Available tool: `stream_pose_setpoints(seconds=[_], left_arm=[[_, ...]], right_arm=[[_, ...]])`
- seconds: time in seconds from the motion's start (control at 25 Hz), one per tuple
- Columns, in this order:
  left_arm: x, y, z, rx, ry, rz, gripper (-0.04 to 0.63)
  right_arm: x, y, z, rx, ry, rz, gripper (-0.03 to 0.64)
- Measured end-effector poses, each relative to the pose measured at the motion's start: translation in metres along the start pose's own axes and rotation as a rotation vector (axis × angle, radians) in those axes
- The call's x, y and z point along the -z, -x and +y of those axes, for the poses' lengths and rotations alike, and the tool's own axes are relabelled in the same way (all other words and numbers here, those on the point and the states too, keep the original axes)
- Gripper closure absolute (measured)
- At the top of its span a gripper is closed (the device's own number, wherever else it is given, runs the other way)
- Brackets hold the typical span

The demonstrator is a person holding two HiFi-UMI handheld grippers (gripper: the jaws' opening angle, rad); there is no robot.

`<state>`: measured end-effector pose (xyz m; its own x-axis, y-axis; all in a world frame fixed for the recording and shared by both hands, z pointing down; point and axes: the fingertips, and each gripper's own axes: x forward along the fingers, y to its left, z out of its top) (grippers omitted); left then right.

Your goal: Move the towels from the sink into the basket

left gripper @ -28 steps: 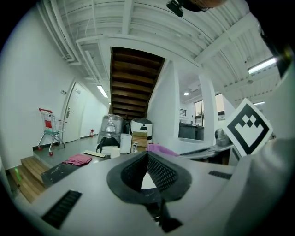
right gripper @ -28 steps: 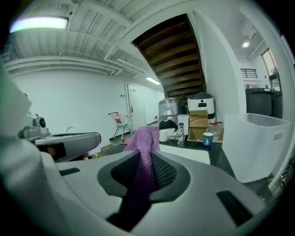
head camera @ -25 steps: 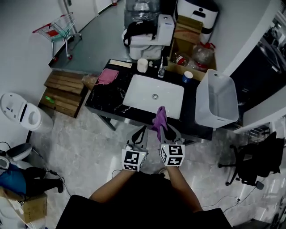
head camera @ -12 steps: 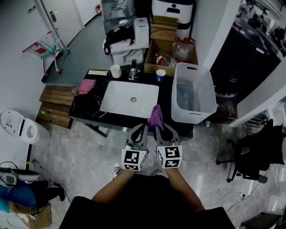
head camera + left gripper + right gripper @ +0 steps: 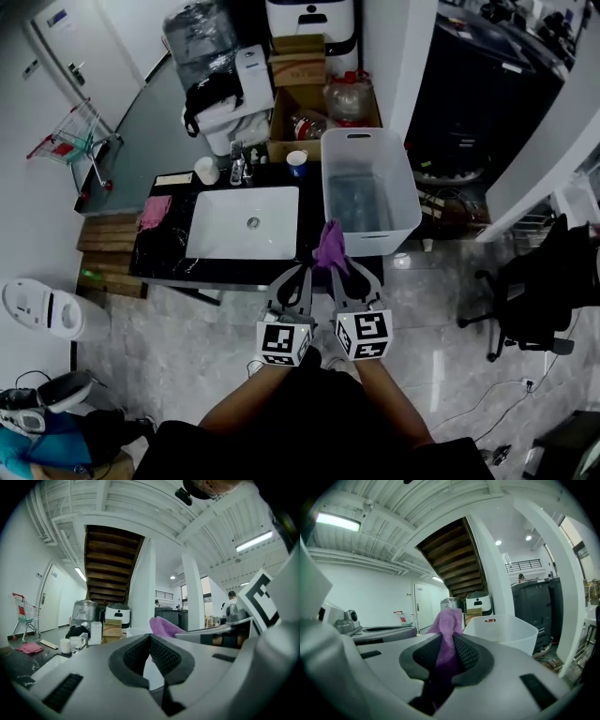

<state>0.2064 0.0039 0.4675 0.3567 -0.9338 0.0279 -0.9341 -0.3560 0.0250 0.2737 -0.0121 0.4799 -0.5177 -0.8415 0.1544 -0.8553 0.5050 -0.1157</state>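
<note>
A purple towel (image 5: pixel 330 246) hangs from my right gripper (image 5: pixel 337 268), which is shut on it just before the counter's front edge, between the white sink (image 5: pixel 217 225) and the white basket (image 5: pixel 403 202). In the right gripper view the towel (image 5: pixel 447 620) stands up between the pads of the right gripper (image 5: pixel 449 641), with the basket (image 5: pixel 501 630) ahead to the right. My left gripper (image 5: pixel 298 273) is close beside it on the left, shut with nothing in it (image 5: pixel 150 639). In the left gripper view the towel (image 5: pixel 164 626) shows just beyond the tips. The sink bowl looks bare.
A pink cloth (image 5: pixel 155 211) lies on the black counter (image 5: pixel 169 262) left of the sink. A white cup (image 5: pixel 206 171), a faucet (image 5: pixel 238 169) and a blue cup (image 5: pixel 297 162) stand behind it. Cardboard boxes (image 5: pixel 300 103) are beyond, an office chair (image 5: pixel 539 309) at right.
Both grippers have travelled right together, from the middle of the sink's front to the gap beside the basket. The purple towel went along in the right gripper.
</note>
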Motion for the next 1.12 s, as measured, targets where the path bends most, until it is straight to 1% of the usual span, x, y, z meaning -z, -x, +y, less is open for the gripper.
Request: stream_pose_setpoints(seconds=[0.24,0.28,0.4,0.52,0.8,1.12], left_arm=[[0.002,-0.045,-0.007,0.055,-0.007,0.01,0.583],[0.003,-0.054,-0.009,0.064,-0.002,0.012,0.583],[-0.002,-0.08,-0.01,0.101,0.01,0.003,0.583],[-0.01,-0.103,-0.01,0.143,0.018,-0.021,0.583],[-0.027,-0.154,0.017,0.163,0.042,-0.048,0.583],[-0.031,-0.2,0.039,0.224,0.062,-0.054,0.583]], right_arm=[[-0.013,-0.011,-0.035,0.061,-0.04,-0.004,0.537],[-0.018,-0.015,-0.04,0.068,-0.031,-0.005,0.537],[-0.034,-0.03,-0.051,0.087,0.045,-0.013,0.537],[-0.048,-0.046,-0.07,0.107,0.05,-0.029,0.535],[-0.064,-0.093,-0.102,0.15,0.029,0.003,0.535],[-0.064,-0.153,-0.134,0.175,0.04,0.074,0.535]])
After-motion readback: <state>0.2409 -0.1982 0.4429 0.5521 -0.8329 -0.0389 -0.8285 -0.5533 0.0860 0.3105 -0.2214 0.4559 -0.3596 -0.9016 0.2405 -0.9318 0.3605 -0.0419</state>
